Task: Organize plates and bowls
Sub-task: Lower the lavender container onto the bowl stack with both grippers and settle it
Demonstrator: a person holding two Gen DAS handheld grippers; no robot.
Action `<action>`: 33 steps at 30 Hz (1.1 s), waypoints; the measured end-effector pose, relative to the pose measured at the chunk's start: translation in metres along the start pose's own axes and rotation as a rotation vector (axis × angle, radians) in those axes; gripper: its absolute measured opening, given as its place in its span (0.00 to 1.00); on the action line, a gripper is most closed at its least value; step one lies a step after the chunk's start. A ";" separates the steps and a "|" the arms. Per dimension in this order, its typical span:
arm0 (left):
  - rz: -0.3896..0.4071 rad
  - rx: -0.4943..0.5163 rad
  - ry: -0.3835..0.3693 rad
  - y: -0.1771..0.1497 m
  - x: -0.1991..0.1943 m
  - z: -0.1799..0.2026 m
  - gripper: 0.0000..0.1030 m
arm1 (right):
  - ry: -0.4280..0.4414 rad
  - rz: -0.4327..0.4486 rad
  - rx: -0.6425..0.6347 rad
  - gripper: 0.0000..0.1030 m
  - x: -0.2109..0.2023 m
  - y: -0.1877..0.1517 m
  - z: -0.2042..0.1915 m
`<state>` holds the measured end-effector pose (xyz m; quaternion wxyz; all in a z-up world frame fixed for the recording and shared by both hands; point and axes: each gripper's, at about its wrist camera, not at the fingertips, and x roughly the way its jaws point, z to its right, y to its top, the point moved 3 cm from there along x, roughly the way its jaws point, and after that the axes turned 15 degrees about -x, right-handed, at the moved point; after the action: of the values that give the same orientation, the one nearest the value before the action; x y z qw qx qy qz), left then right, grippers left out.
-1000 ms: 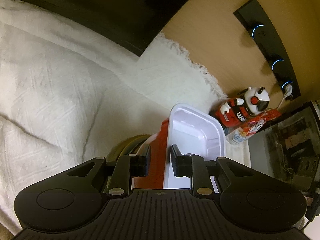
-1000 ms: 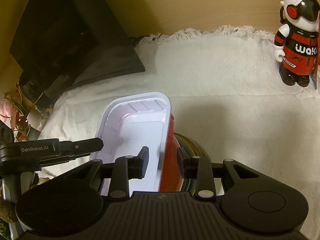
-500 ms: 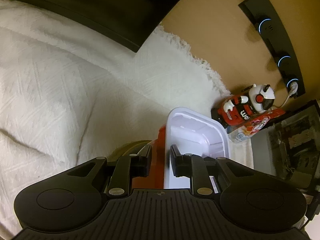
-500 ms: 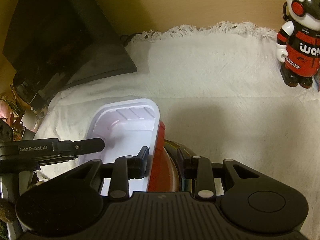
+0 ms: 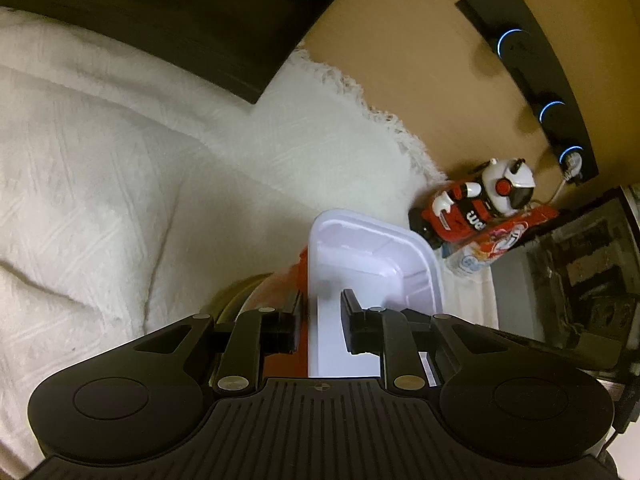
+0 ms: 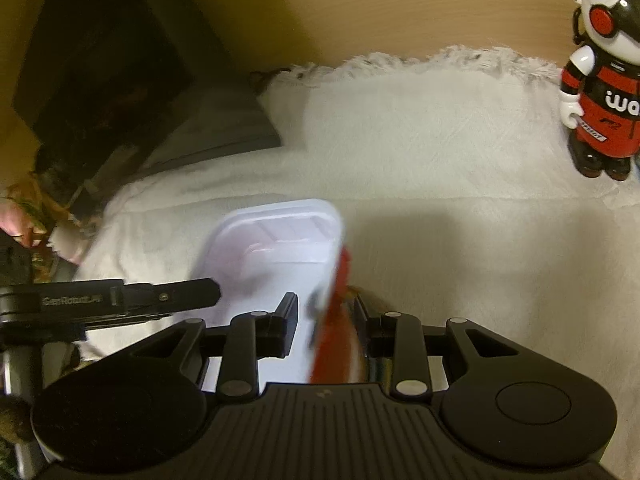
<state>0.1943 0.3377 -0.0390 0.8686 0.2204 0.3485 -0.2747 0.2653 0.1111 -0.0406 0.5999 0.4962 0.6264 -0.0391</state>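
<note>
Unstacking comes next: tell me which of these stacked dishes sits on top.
The white tray: its whole inside shows, while the red dish and the dark bowl only peek out from under its edge.

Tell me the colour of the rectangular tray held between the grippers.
The tray is white, with a red underside. It shows best in the left wrist view.

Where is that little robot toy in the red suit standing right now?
The robot toy stands at the far right of the right wrist view, on the white cloth near its fringed edge and the wooden wall, well beyond the white tray.
</note>
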 end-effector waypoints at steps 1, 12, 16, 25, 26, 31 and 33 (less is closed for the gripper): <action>-0.003 -0.001 0.000 -0.002 -0.002 0.000 0.21 | 0.008 -0.001 -0.011 0.32 -0.004 -0.001 -0.003; -0.009 0.000 -0.024 -0.008 -0.007 0.007 0.22 | 0.015 -0.035 0.003 0.31 0.001 -0.012 -0.007; 0.002 -0.006 -0.024 -0.005 -0.007 0.006 0.22 | 0.002 -0.031 0.007 0.31 0.002 -0.010 -0.008; 0.010 -0.019 -0.008 0.006 -0.002 0.005 0.22 | -0.018 -0.011 -0.016 0.31 0.003 0.000 -0.013; 0.008 -0.018 -0.008 0.005 -0.002 0.006 0.22 | -0.022 -0.011 -0.016 0.31 0.004 0.001 -0.012; 0.008 -0.011 -0.027 0.002 -0.010 0.007 0.22 | -0.014 -0.010 -0.015 0.32 0.000 0.001 -0.009; 0.017 -0.001 -0.024 0.000 -0.015 0.008 0.22 | -0.007 -0.007 -0.011 0.32 -0.004 0.000 -0.009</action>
<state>0.1889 0.3382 -0.0228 0.8750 0.2196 0.3365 -0.2700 0.2584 0.1147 -0.0347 0.6046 0.4906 0.6262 -0.0398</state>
